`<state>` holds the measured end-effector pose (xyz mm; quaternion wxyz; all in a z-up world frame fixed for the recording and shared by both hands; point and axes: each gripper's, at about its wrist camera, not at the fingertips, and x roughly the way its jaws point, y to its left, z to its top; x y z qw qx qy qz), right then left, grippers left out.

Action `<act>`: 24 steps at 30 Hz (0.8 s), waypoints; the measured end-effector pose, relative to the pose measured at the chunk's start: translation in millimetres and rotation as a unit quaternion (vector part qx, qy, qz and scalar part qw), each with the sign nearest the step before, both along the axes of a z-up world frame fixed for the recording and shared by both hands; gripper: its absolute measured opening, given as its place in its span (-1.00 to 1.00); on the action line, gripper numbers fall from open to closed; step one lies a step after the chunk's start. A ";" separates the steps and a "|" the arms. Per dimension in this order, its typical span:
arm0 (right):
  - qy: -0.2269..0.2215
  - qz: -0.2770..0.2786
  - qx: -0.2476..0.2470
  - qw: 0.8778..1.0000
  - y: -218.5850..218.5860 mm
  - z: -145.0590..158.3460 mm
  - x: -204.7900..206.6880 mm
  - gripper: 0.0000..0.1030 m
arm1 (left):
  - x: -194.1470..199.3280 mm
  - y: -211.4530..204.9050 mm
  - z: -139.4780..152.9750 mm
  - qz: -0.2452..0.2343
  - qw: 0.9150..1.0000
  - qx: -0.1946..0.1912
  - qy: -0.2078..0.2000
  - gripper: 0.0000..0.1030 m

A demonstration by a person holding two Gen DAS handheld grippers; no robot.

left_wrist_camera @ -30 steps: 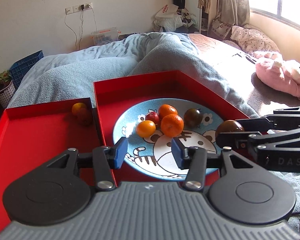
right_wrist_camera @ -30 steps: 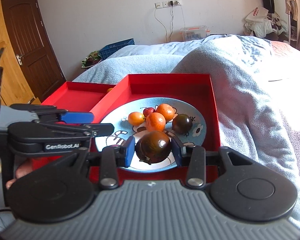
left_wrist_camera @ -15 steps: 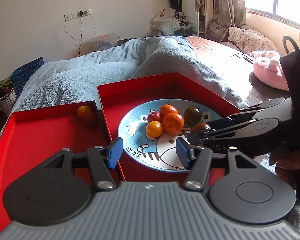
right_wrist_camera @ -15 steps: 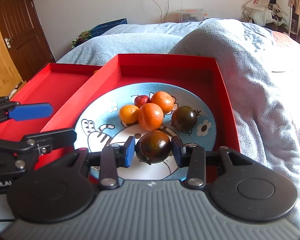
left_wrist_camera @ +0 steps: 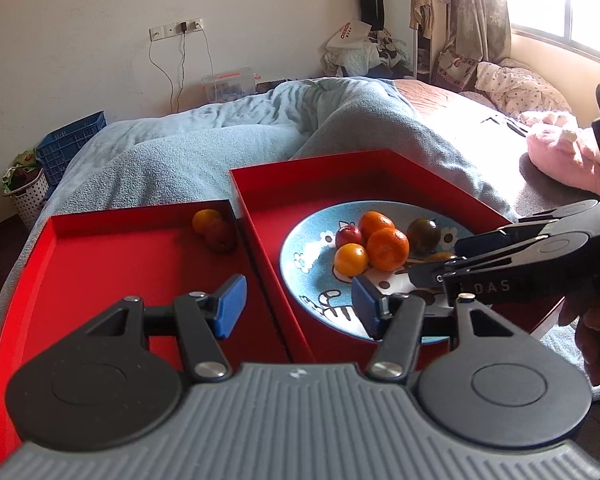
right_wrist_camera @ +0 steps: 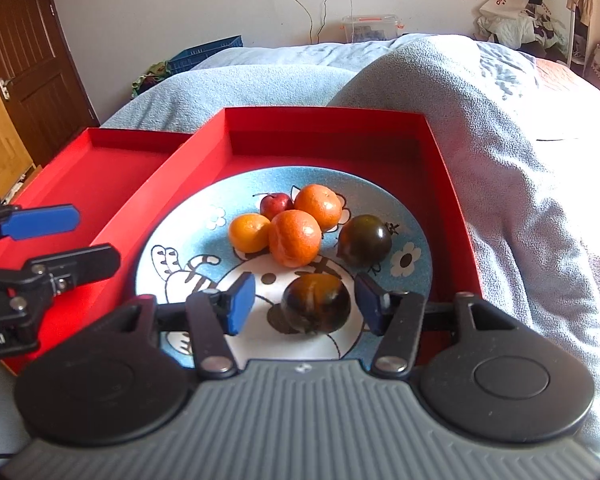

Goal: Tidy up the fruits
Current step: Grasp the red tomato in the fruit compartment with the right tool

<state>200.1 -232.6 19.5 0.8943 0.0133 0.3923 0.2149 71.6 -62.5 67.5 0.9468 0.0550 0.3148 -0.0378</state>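
Blue-padded right gripper (right_wrist_camera: 305, 303): jaws wide apart, straddling one dark tomato (right_wrist_camera: 315, 309) on the plate (right_wrist_camera: 172, 276), pads clear of it. Left gripper (left_wrist_camera: 296, 307): jaws wide, holding nothing, above the divide between two red trays. On plate: three oranges, one small red fruit (right_wrist_camera: 276, 205), two dark tomatoes. Left of plate, far tray corner: two fruits (left_wrist_camera: 214, 229).

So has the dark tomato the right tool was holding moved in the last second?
Yes. The dark tomato has come down onto the blue plate, in front of the orange cluster, and the right tool has opened off it.
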 end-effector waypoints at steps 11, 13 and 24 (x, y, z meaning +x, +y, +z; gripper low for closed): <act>-0.043 0.051 0.012 0.998 34.6 46.6 -1.9 0.20 | 9.0 84.3 -0.8 0.084 0.996 0.004 -0.004 0.25; -0.042 0.071 0.018 0.996 52.3 53.9 3.6 0.20 | 13.1 102.0 -2.8 0.098 0.995 0.004 0.000 0.26; -0.076 0.221 -0.086 0.969 182.3 61.1 47.8 0.00 | 12.8 143.7 -15.8 0.135 0.990 -0.016 0.036 0.29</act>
